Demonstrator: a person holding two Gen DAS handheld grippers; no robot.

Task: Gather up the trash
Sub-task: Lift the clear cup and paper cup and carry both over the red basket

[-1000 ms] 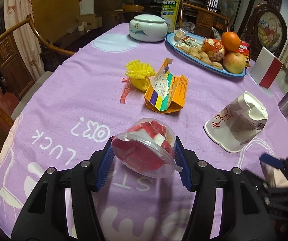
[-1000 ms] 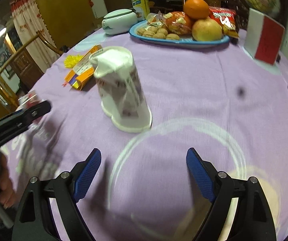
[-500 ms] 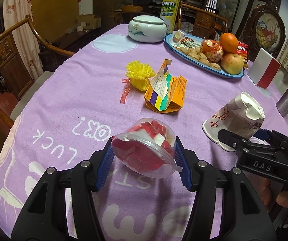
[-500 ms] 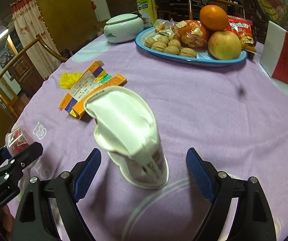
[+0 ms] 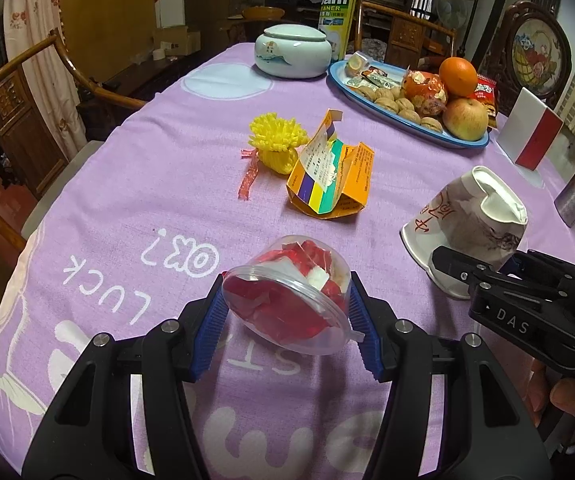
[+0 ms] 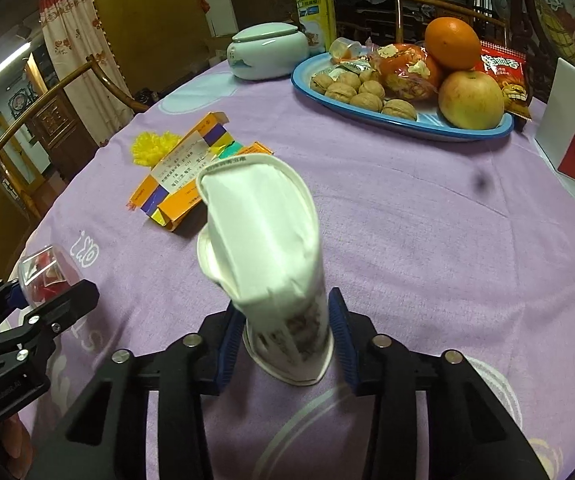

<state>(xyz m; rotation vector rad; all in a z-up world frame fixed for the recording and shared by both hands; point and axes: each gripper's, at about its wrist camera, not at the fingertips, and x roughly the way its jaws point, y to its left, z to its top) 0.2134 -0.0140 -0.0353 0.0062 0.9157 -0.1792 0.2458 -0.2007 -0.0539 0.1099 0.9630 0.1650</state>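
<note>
Right gripper (image 6: pixel 287 344) is closing on the crushed paper cup (image 6: pixel 263 248), upside down between its pads near the rim. It's light and flimsy, so I'd squeeze gently. Left gripper (image 5: pixel 287 324) is clamped on the plastic tub (image 5: pixel 287 296) of red scraps.

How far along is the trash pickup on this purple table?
Nothing looks binned yet. The left gripper holds the clear plastic cup of red scraps. The right gripper is closing on the crushed upside-down paper cup. Left on the tablecloth: the torn orange carton and yellow frilly wrapper.
</note>
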